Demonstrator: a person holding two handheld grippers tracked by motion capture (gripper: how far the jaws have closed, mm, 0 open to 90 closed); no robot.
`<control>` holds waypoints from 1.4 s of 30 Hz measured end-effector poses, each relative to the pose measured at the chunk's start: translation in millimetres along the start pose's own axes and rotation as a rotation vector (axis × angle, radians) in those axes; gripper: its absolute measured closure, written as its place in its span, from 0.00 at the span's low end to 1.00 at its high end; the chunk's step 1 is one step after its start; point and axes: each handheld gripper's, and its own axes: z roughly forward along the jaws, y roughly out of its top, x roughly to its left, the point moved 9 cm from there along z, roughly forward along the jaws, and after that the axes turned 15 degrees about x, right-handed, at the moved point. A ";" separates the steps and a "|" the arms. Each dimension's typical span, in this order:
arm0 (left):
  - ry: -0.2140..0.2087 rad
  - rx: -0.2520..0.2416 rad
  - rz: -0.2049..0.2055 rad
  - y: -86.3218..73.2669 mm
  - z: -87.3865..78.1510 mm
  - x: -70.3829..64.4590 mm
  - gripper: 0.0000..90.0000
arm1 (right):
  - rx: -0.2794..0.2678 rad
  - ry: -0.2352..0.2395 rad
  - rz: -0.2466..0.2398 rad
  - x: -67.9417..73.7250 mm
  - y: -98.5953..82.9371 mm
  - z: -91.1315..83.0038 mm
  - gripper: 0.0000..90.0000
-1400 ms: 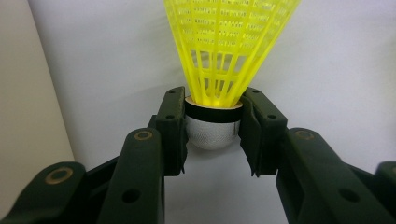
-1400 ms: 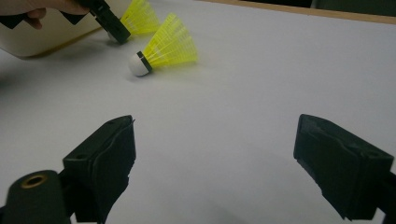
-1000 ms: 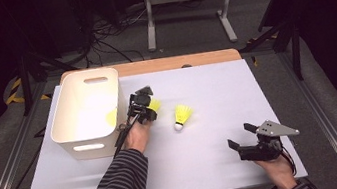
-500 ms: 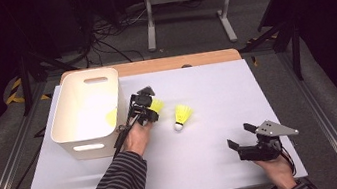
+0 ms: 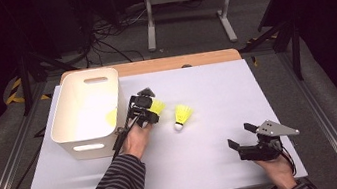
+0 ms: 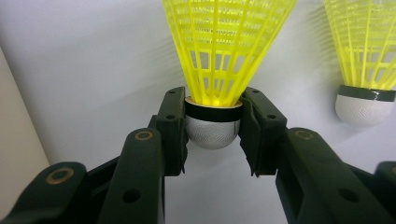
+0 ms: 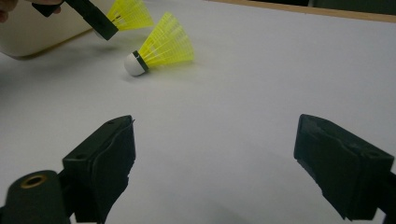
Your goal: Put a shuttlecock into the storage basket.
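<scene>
My left gripper (image 5: pixel 151 113) is shut on the white cork of a yellow shuttlecock (image 5: pixel 157 106), just right of the white bin (image 5: pixel 58 117). The left gripper view has its jaws clamped on both sides of the cork (image 6: pixel 212 130), with the yellow skirt (image 6: pixel 226 42) pointing away. A second yellow shuttlecock (image 5: pixel 183 115) lies on its side on the white tabletop a little to the right, also seen as shuttlecock (image 6: pixel 365 56) and shuttlecock (image 7: pixel 161 46). My right gripper (image 5: pixel 241 135) rests open near the front right, nothing between its jaws (image 7: pixel 215 158).
Another yellow shuttlecock (image 5: pixel 112 117) shows inside the bin against its right wall. The bin's wall (image 7: pixel 32 32) stands at far left in the right gripper view. A wooden strip (image 5: pixel 152 65) runs along the table's far edge; the white tabletop (image 5: pixel 237 94) spreads to the right.
</scene>
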 end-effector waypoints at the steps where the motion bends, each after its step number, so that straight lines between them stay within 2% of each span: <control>1: 0.001 0.000 0.001 -0.4 -0.6 0.2 0.71 | -0.001 0.001 0.001 0.0 0.1 -0.1 0.15; 5: -0.005 -0.003 0.009 -2.5 -3.0 -1.4 0.71 | 0.000 0.000 -0.001 0.1 0.1 0.2 0.15; 7: -0.024 0.000 0.010 -3.3 -3.8 -2.8 0.71 | 0.002 0.000 -0.001 0.2 0.0 0.3 0.15; 18: -0.037 -0.014 0.036 -6.5 -11.0 -9.8 0.71 | 0.001 0.000 0.000 -0.1 -0.2 -0.5 0.15; 28: -0.029 -0.023 0.063 -10.6 -17.6 -15.2 0.71 | 0.000 0.002 0.000 0.1 -0.3 -0.7 0.15; 34: -0.041 -0.032 0.088 -13.3 -21.6 -21.4 0.71 | -0.001 0.002 -0.002 0.4 -0.2 -0.8 0.15; 42: -0.043 -0.035 0.099 -17.1 -26.4 -23.8 0.71 | -0.001 0.003 -0.004 0.7 -0.2 -0.4 0.15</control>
